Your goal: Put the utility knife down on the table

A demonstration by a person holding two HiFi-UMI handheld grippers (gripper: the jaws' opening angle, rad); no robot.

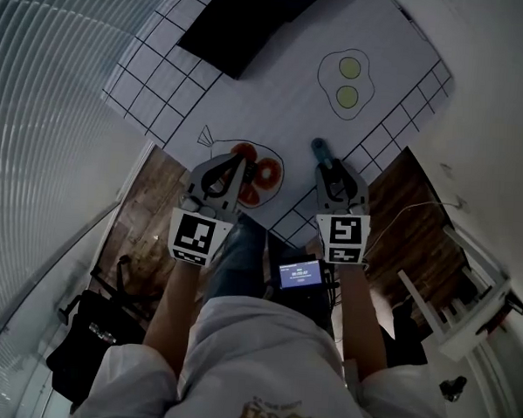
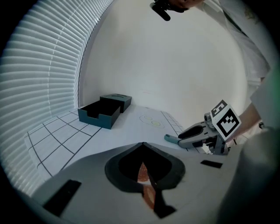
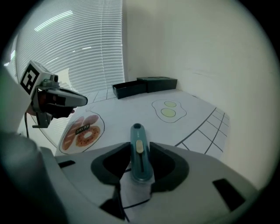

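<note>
A teal utility knife point(image 3: 140, 153) with a pale slider lies lengthwise between the jaws of my right gripper point(image 3: 139, 143), which is shut on it. Its tip point(image 1: 320, 147) sticks out beyond the right gripper point(image 1: 331, 170), over the white gridded table mat point(image 1: 276, 91) near the table's near edge. From the left gripper view the knife's tip point(image 2: 169, 138) hangs just above the mat. My left gripper point(image 1: 233, 165) hovers over the donut plate drawing point(image 1: 265, 173), its jaws shut with nothing in them point(image 2: 143, 143).
A dark open box point(image 1: 245, 19) stands at the mat's far end point(image 3: 144, 85). A fried-egg drawing point(image 1: 347, 81) lies ahead of the right gripper. Window blinds point(image 1: 48, 105) run along the left. A white chair point(image 1: 467, 293) stands on the wood floor at the right.
</note>
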